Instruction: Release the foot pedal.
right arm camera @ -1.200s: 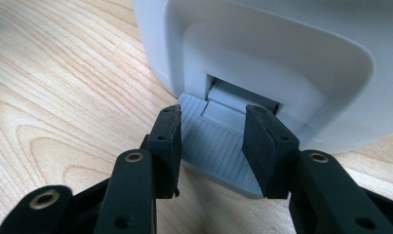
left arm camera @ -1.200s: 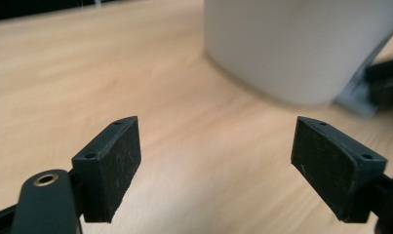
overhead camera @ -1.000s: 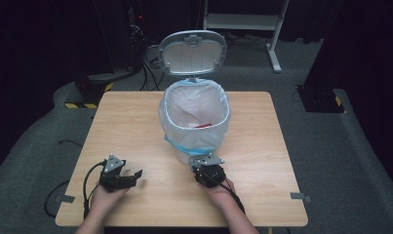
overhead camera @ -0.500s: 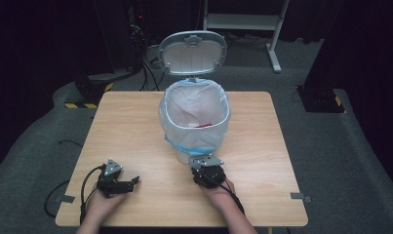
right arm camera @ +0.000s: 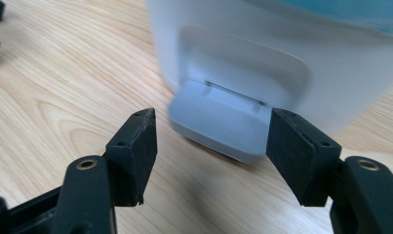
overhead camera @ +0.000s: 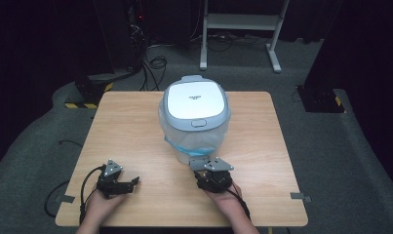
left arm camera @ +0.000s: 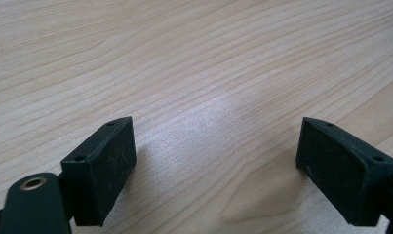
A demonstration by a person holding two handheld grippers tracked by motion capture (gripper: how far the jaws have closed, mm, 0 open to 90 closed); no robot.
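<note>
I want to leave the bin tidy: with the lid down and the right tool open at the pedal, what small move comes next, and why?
Probably draw the right tool back from the pedal: the lid sits shut, and the open tool holds nothing.

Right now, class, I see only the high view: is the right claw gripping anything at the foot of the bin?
Observer: No. In the right gripper view the right claw has just been opening; the grey pedal sits between its jaws, unclamped.
Operator: Is the left claw holding anything?
Observer: No. In the left gripper view the left claw stands open, having just been opening, with bare table between its jaws.
</note>
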